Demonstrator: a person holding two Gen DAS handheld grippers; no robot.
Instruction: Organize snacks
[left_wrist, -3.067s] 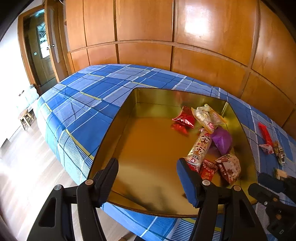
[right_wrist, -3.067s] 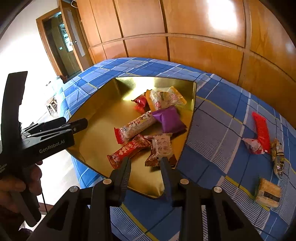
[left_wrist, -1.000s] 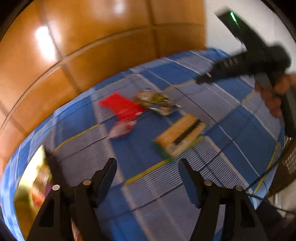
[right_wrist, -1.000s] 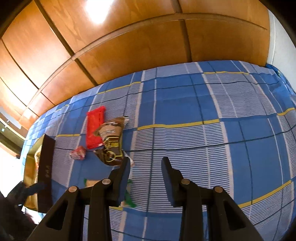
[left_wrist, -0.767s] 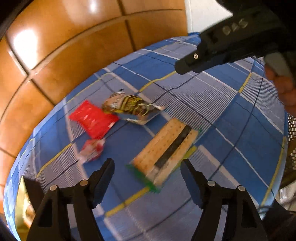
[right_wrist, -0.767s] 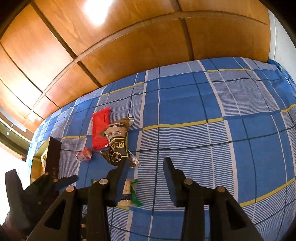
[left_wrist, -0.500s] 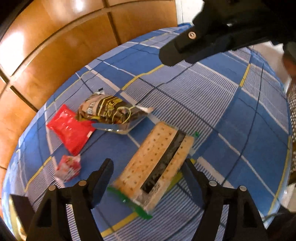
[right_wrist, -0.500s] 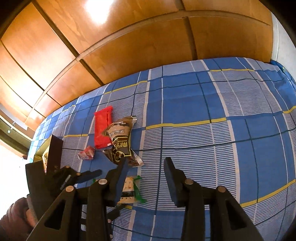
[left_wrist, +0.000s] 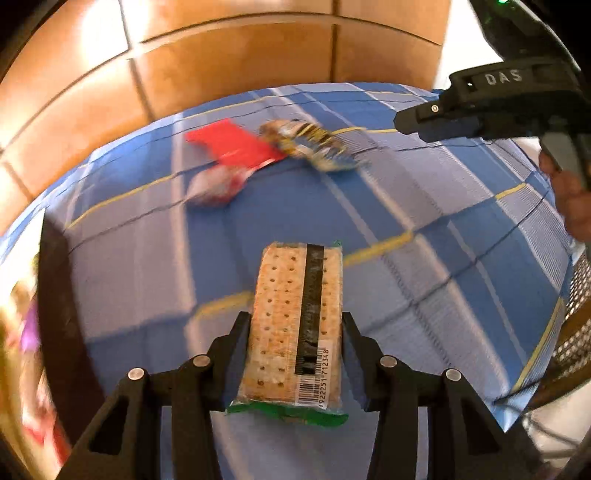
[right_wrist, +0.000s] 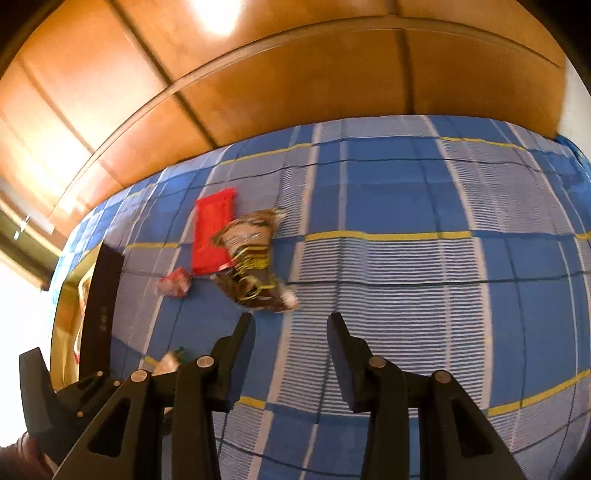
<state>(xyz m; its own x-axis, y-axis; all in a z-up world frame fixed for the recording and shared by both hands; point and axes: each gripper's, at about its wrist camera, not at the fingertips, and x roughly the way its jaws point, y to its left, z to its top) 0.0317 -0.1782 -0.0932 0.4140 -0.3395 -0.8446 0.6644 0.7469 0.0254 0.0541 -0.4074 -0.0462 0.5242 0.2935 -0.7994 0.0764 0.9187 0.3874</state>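
Between the 2 fingers of our left gripper (left_wrist: 293, 341) lies the cracker packet (left_wrist: 295, 328), flat on the blue plaid cloth (left_wrist: 424, 258), its long axis running straight away from us. The jaws are closing on it, and their pads already sit against its 2 long edges, so we read this as the start of a grip. Our right gripper (right_wrist: 291, 336) hangs over bare cloth with its jaws partly apart and nothing between them; the dark foil snack bag (right_wrist: 251, 266) lies just beyond its left fingertip.

We see 3 risks from here. The packet holds brittle crackers under thin film, so too hard a squeeze across its width may snap them or buckle the pack upward. The fingers hold only the near part of the packet, and the far end reaches well past the tips; on lifting, that end may droop and the slick film may slide out of the pads. The cloth is soft, so a fingertip pressed low could pinch fabric along with the green seam (left_wrist: 288, 415) and drag the cloth.

Farther off, the red packet (left_wrist: 232, 147), the foil bag and a small red-and-white candy (left_wrist: 214, 186) lie close together, the first 2 touching. The gold tin (right_wrist: 70, 314) with its dark wall stands at the left edge of both views, well apart from the crackers, so we judge the carry long enough for a weak grip to fail.
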